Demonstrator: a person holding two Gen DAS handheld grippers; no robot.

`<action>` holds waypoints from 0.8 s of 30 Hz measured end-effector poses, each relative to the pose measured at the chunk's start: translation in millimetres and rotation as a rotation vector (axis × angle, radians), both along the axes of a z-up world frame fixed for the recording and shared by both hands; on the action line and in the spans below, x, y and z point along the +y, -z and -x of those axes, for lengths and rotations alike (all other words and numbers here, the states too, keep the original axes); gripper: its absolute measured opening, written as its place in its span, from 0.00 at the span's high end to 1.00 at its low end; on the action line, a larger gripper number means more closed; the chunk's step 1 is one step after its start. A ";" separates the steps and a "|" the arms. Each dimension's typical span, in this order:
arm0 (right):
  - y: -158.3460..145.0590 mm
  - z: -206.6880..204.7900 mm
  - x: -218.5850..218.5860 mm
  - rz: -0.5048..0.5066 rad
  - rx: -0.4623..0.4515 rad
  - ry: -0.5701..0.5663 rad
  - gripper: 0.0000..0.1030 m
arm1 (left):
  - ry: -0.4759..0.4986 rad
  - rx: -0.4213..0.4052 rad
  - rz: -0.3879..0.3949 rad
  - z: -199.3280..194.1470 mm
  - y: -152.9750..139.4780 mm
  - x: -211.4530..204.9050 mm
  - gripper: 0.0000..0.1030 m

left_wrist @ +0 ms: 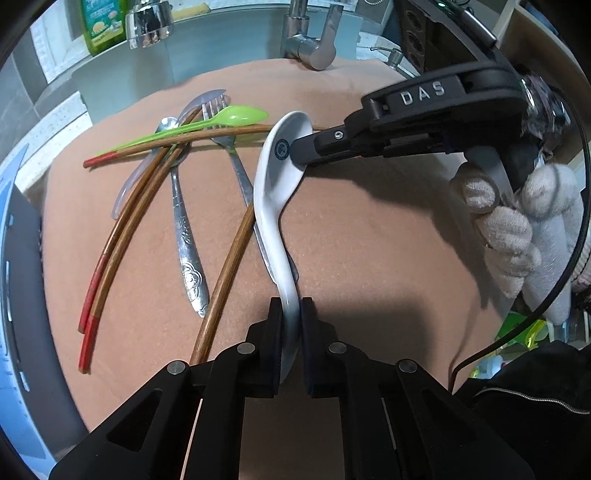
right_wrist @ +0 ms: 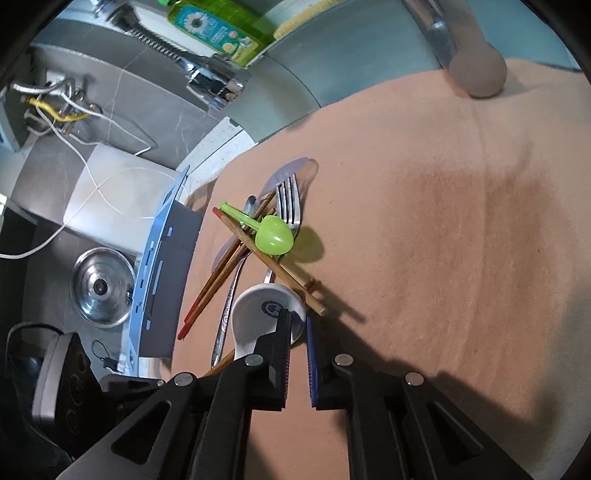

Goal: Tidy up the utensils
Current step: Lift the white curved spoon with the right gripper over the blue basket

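A white ceramic spoon (left_wrist: 275,177) with a blue emblem is held off the tan cloth (left_wrist: 369,240). My left gripper (left_wrist: 291,314) is shut on its handle. My right gripper (left_wrist: 295,153) is shut on the rim of its bowl, which also shows in the right wrist view (right_wrist: 258,306) between the right gripper's (right_wrist: 297,325) fingers. Behind lie a green plastic spoon (left_wrist: 221,120), a metal fork (left_wrist: 221,122), a metal spoon (left_wrist: 183,221), a clear plastic spoon (left_wrist: 129,184) and several red-tipped wooden chopsticks (left_wrist: 114,251).
A sink with a chrome tap (left_wrist: 310,44) and a green dish soap bottle (left_wrist: 99,26) is behind the cloth. A blue-edged utensil holder (right_wrist: 159,266) stands at the cloth's left edge, beside a steel pot lid (right_wrist: 101,288).
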State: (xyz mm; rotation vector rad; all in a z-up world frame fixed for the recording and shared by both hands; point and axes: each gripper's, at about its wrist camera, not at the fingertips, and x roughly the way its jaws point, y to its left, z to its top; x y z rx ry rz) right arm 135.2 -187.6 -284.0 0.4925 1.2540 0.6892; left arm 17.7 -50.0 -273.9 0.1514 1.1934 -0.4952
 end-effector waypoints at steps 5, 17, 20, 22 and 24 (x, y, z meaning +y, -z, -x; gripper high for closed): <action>-5.7 3.8 -2.5 -0.051 0.001 0.006 0.59 | 0.002 -0.005 -0.007 2.6 -0.2 -0.6 0.93; -8.1 0.5 19.5 0.003 0.031 0.079 0.59 | 0.014 -0.026 -0.033 0.3 1.6 -6.9 0.93; -5.9 0.3 17.7 -0.005 0.046 0.097 0.61 | 0.010 -0.027 -0.027 1.3 1.7 -6.4 0.93; -3.0 0.0 15.4 -0.024 0.064 0.110 0.61 | 0.008 -0.029 -0.025 2.5 1.7 -5.6 0.93; -1.6 0.6 12.9 -0.041 0.077 0.126 0.62 | 0.008 -0.034 -0.027 4.5 1.5 -3.4 0.93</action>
